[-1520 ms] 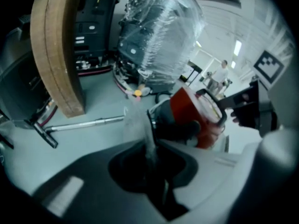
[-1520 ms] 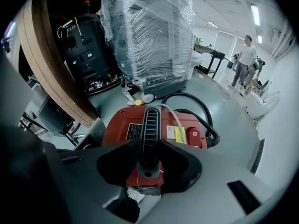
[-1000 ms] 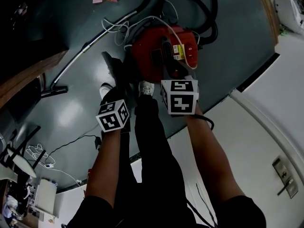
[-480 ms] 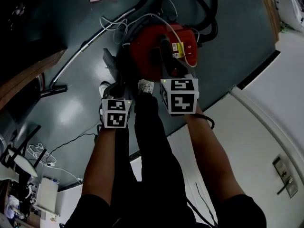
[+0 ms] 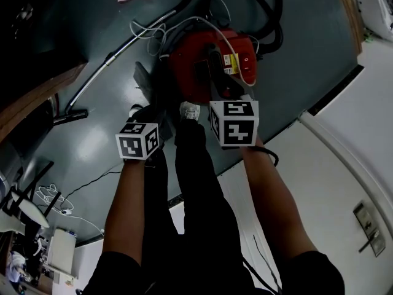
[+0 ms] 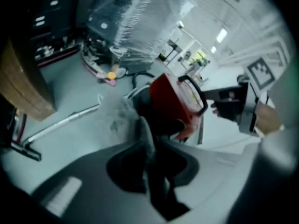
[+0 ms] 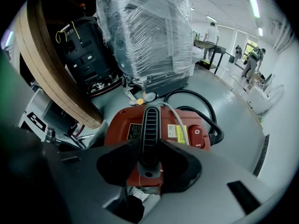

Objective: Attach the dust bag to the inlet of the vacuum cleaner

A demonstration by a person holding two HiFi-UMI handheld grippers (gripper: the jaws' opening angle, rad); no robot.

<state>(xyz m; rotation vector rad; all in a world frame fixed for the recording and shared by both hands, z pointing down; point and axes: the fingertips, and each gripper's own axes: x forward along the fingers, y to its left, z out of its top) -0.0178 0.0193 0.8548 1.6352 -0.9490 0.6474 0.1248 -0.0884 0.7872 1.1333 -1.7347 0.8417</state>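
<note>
The red vacuum cleaner (image 5: 196,66) (image 7: 122,127) (image 6: 170,101) lies on the grey floor. Its black ribbed handle (image 7: 150,120) runs between the jaws of my right gripper (image 7: 149,149) (image 5: 232,98), which is shut on it from above. A thin grey dust bag (image 5: 142,78) (image 6: 143,130) stands on edge just left of the cleaner. Its lower edge runs down into my left gripper (image 6: 157,152) (image 5: 145,117), which is shut on it; that view is blurred. The cleaner's inlet is not visible in any view.
A black hose (image 5: 265,17) curls behind the cleaner, with a white cable (image 5: 184,26) beside it. A metal wand (image 5: 116,57) lies on the floor at left, near a round wooden tabletop (image 7: 56,78). The person's shoe (image 5: 189,111) sits between the grippers. A film-wrapped stack (image 7: 149,36) stands beyond.
The left gripper has rolled and shifted slightly to the left, so its marker cube shows another face. The right gripper, the cleaner and the bag stay where they were.
</note>
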